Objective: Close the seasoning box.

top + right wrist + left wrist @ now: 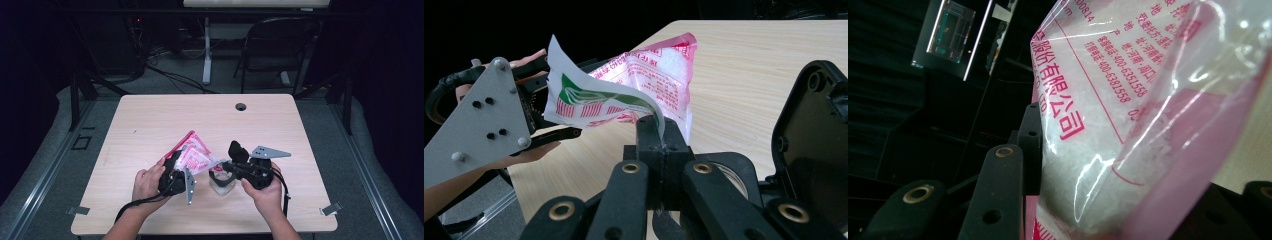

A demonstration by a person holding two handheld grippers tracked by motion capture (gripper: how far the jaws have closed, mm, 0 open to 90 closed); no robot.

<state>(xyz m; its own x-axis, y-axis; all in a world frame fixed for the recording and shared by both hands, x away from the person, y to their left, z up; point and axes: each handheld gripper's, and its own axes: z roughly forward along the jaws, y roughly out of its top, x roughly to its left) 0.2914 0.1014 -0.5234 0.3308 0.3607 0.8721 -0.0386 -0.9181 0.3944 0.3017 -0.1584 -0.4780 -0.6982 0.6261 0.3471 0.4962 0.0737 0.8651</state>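
Both grippers hold one bag (pixel 194 155) of white grains above the table (pixel 150 125), slightly left of its middle; the left gripper (pixel 176 169) clamps the bag's full lower part, its jaws partly closed with the filled plastic bulging between them, as the left gripper view shows (pixel 1088 150); the right gripper (pixel 657 131) is pinched tight on the bag's thin edge, where a flap (pixel 589 100) printed in green and red curls away from the jaws.

The work looks like tearing the bag open; the grips are set and the plastic is drawn between the two tools, so the hold is done. I judge the tear is just beginning or not yet made, since I see no spilled grains and cannot tell whether the flap is already parted from the bag; what is left is to pull the edge off and, probably, to pour.

A clear round dish with a dark rim (pixel 221 181) sits on the table below the right gripper, likely the target; it is close under the right hand (pixel 265 192), which could knock it. The rest of the table is bare apart from a cable hole (pixel 241 106); a chair (pixel 280 45) stands well behind.
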